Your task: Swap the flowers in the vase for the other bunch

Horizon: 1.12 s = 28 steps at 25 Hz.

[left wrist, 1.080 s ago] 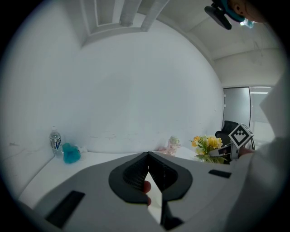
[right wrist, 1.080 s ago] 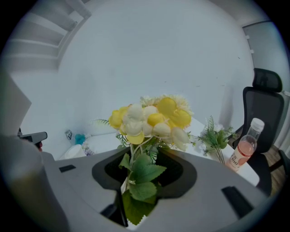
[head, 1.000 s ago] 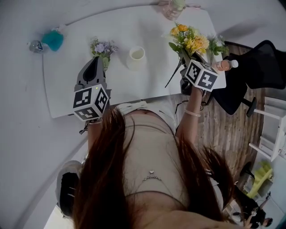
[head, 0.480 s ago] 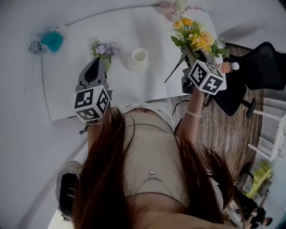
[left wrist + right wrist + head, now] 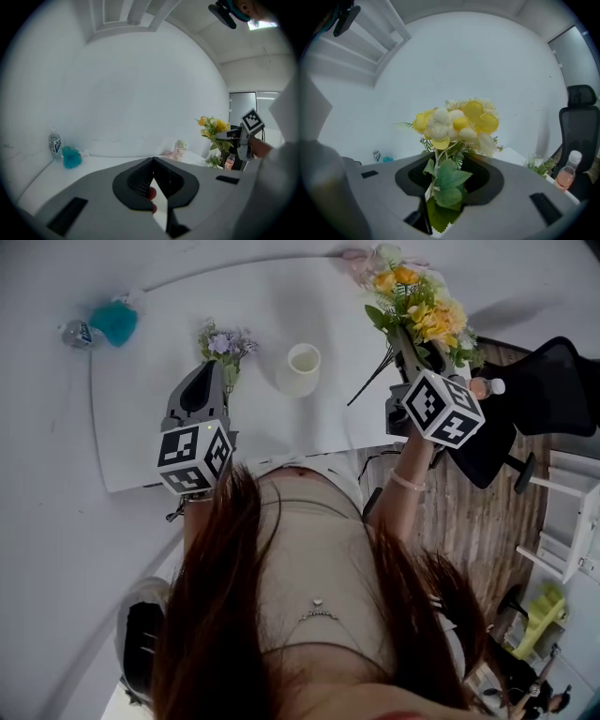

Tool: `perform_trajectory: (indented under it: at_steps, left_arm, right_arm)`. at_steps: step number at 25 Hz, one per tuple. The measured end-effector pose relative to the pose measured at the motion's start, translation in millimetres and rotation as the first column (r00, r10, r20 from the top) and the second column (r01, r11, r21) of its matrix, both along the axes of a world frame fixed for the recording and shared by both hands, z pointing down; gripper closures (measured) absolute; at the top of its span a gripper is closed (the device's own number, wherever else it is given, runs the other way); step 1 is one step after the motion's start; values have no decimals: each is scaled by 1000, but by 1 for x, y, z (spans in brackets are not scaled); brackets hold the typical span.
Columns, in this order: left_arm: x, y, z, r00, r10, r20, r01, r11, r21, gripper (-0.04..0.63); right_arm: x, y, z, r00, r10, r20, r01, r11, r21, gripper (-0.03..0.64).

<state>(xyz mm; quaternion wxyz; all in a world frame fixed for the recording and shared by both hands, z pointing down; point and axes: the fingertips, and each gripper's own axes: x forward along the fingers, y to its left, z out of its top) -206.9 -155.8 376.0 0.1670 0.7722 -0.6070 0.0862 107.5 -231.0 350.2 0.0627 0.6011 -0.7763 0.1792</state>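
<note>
Right claw (image 5: 403, 345) raised yellow bunch (image 5: 424, 307) higher

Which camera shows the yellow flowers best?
The right gripper view: the yellow flowers sit close and centred, petals and leaves clear. The head view shows them smaller, from above; the left gripper view, tiny and distant.

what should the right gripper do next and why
Probably swing the yellow bunch left over the white vase: the right gripper grips it off to the vase's right, the vase looks empty, and the purple bunch lies on the table.
</note>
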Motion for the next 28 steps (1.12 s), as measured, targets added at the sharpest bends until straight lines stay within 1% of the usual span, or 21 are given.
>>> perform_trajectory:
  at_steps: [4, 12, 17, 24, 28]
  left_arm:
    - [-8, 0, 4, 1000, -5, -1, 5, 1000, -9, 592]
    - [-20, 1, 9, 1000, -19, -10, 18, 1000, -23, 592]
    - [-26, 1, 14, 999, -29, -16, 29, 999, -35, 592]
    - [-26, 0, 18, 999, -33, -27, 32, 999, -28, 592]
    - [-28, -1, 18, 998, -35, -49, 33, 999, -28, 592]
  right_arm:
    - [-10, -2, -12, 1000, -7, 8, 7, 999, 43, 439]
    - [-22, -4, -54, 1000, -22, 15, 19, 985, 170, 439]
    - [-33, -6, -67, 999, -42, -20, 45, 979, 200, 439]
    - [-38, -3, -87, 999, -52, 10, 47, 959, 280, 439]
    - [-47, -5, -90, 998, -59, 3, 56, 953, 297, 439]
